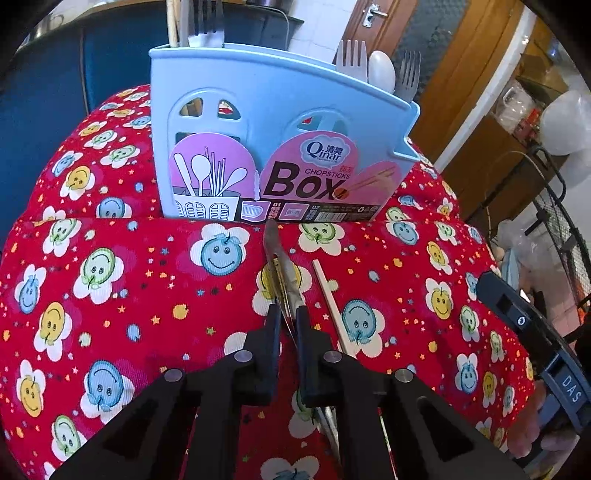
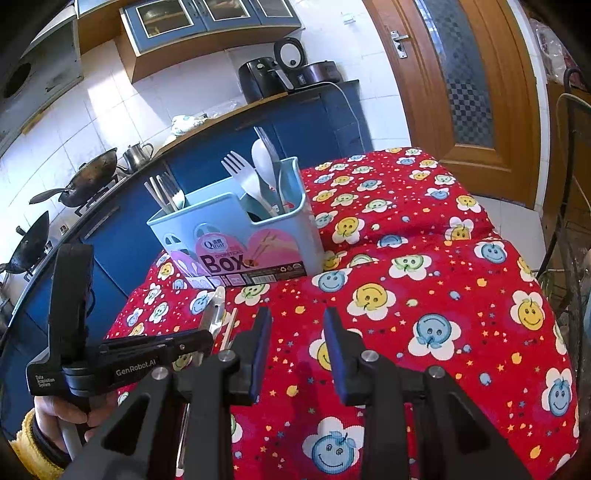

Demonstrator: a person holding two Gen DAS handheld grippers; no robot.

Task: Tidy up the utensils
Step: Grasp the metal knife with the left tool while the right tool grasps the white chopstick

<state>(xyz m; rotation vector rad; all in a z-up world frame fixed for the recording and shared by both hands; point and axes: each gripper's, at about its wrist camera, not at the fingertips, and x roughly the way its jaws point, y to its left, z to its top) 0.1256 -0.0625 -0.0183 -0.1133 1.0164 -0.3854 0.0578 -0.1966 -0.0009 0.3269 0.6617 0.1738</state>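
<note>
Left claw (image 1: 287,325): clamped on flat steel utensil handle (image 1: 280,273) lying on red smiley-print tabletop (image 1: 147,280). Right claw (image 2: 297,332): apart, empty. Step: pickup. Next, likely: lift into pale-blue plastic chopsticks box (image 1: 258,103); wooden chopstick (image 1: 330,299) remains.

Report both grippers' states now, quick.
Left gripper: closed on the metal utensil lying on the red cloth.
Right gripper: open, holding nothing.

On the red tablecloth (image 2: 424,229) stands one blue utensil box (image 1: 273,122) holding three forks (image 1: 351,61), one white spoon (image 1: 382,70) and some chopsticks (image 1: 171,22). Near the cloth's front edge lie one metal utensil (image 1: 280,269) and one chopstick (image 1: 330,299).
</note>
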